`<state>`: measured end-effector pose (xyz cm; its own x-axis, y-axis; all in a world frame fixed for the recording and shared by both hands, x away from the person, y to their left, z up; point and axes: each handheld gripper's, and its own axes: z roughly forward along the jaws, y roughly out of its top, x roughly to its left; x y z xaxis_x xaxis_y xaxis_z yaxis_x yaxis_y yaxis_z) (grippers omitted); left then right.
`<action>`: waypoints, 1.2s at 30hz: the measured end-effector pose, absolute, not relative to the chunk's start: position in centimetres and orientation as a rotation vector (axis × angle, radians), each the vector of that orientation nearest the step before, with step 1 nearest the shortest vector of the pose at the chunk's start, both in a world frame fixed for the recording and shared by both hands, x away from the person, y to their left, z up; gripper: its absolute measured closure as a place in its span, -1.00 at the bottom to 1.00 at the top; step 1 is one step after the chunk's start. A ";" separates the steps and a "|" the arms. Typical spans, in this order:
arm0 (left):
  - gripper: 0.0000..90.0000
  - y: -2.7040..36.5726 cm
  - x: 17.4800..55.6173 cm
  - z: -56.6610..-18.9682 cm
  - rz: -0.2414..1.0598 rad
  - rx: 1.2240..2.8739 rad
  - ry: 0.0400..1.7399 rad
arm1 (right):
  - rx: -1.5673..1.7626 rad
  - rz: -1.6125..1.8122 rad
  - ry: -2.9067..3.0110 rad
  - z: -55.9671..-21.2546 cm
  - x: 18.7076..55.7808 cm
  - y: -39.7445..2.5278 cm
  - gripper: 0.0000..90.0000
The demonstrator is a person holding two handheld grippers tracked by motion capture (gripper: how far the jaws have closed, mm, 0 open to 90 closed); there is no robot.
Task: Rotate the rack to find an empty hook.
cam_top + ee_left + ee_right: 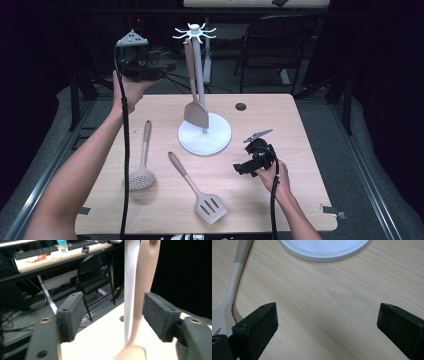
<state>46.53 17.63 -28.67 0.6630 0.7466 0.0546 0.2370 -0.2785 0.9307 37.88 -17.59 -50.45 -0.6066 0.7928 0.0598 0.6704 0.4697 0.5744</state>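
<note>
The work in hand looks like hanging utensils on the white rack [199, 75], whose round base [205, 136] sits at the table's centre. Going left to right: the left gripper [141, 70] is held high at about 10 o'clock from the rack, its jaws spread wide and holding nothing; in the left gripper view the rack's pole [130, 287] and the handle of the hung spatula [143, 297] stand between the jaws without touching either. That 1 spatula [194, 95] hangs from a hook at the top, blade just above the base. On the table [300, 130], the skimmer [142, 165] lies at 8 o'clock from the base and the slotted turner [197, 189] at 6 o'clock. The right gripper [246, 169] hovers low at 4 o'clock, jaws spread and empty. To do the next pick well, I judge it should turn toward the turner's handle [237, 272], straddle it squarely near mid-length, and close firmly before lifting.
</note>
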 end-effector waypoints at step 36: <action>-0.81 20.2 40.5 -46.1 0.428 2.125 0.993 | 1.264 0.817 2.550 -51.1 37.7 -16.6 -0.92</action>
